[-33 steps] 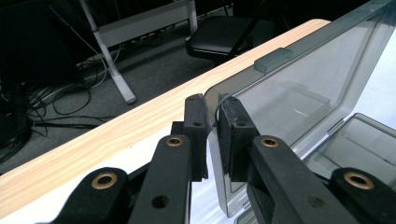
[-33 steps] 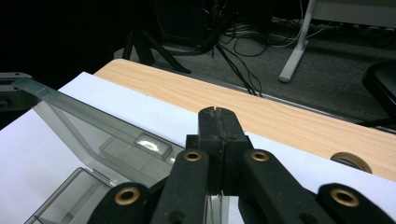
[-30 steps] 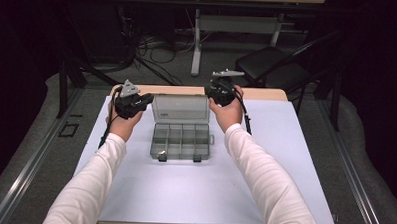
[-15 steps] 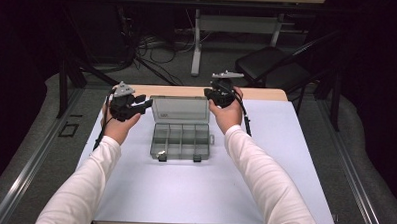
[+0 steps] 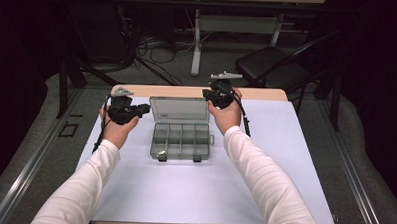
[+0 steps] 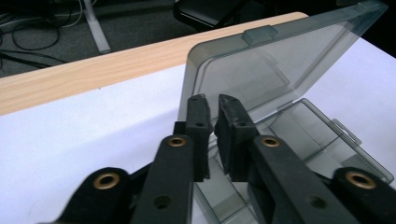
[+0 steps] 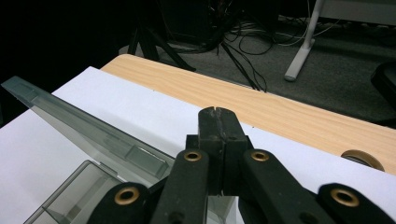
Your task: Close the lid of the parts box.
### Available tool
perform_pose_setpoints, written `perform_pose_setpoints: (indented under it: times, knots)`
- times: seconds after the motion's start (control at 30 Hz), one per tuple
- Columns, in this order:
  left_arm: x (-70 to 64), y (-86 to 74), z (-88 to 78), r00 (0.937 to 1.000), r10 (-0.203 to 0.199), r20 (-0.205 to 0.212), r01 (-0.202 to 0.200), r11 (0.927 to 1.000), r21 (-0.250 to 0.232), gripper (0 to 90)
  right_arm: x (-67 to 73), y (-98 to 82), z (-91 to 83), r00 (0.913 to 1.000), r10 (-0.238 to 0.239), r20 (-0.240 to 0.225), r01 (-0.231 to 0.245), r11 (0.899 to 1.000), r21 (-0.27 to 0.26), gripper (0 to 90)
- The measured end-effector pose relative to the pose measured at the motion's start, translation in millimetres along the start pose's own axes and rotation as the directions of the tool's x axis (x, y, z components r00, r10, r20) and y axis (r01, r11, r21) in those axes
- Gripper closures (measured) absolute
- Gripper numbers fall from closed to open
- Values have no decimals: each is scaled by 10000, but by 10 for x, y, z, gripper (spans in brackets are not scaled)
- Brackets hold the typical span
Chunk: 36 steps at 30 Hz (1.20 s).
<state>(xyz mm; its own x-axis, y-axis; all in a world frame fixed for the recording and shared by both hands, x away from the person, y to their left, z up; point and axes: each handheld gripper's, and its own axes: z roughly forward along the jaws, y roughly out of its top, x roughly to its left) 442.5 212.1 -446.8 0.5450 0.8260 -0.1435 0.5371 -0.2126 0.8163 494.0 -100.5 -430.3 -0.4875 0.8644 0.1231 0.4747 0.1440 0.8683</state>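
A: Where is the organiser box (image 5: 180, 134) placed?

B: It is set on the white sheet (image 5: 264, 179) covering the surface (image 5: 187, 91), toward 12 o'clock of the sheet's middle. Its lid (image 5: 179, 110) is seen standing open at the far side, with the divided tray lying toward 6 o'clock.

A: And the left gripper (image 5: 136, 110)?

B: It is held at 9 o'clock of the box, just beside the lid's edge. In the left gripper view its jaws are seen slightly parted, a narrow gap being left between them. Nothing is seen pinched, though whether the lid is touched cannot be told.

A: The right gripper (image 5: 212, 95)?

B: It is held at 1 o'clock of the box, near the lid's far corner. In the right gripper view its jaws are pressed together on nothing.

A: What is hard to make out?

B: A small pale item is glimpsed in the tray's near-left compartment, too small to be identified. The tray is cut off in both gripper views by the jaws. A round brownish thing (image 7: 362, 159) at the wooden edge is only partly shown.
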Motion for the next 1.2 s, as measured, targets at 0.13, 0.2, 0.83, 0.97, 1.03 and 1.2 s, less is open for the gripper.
perform_pose_setpoints:
  times: [0.13, 0.2, 0.83, 0.97, 1.03, 1.2]
  knots:
    - [-59, 0, 33, 9998, 32, 176, -34, 9999, 101, 879, 6, -8, -8, 10000, -11, -56, 11, 10000, 24, 900]
    - [-82, -1, 50, 9997, 13, 234, -16, 9999, 136, 885, 6, -14, -11, 10000, -26, -83, 26, 10000, 9, 900]
    - [-193, -77, 160, 9953, -896, 380, 881, 9953, 401, 899, 66, -103, -91, 9986, -64, -529, 70, 9999, 109, 900]
    - [-196, -112, 161, 9943, -990, 401, 978, 9947, 321, 899, 85, -131, -108, 9979, -97, -633, 109, 9998, 186, 900]
    - [-199, -125, 159, 9948, -927, 416, 911, 9951, 380, 899, 96, -148, -114, 9975, -123, -695, 139, 9996, 227, 900]
    - [-231, -156, 139, 9950, -906, 419, 892, 9954, 342, 899, 118, -188, -134, 9963, -182, -837, 211, 9992, 347, 900]
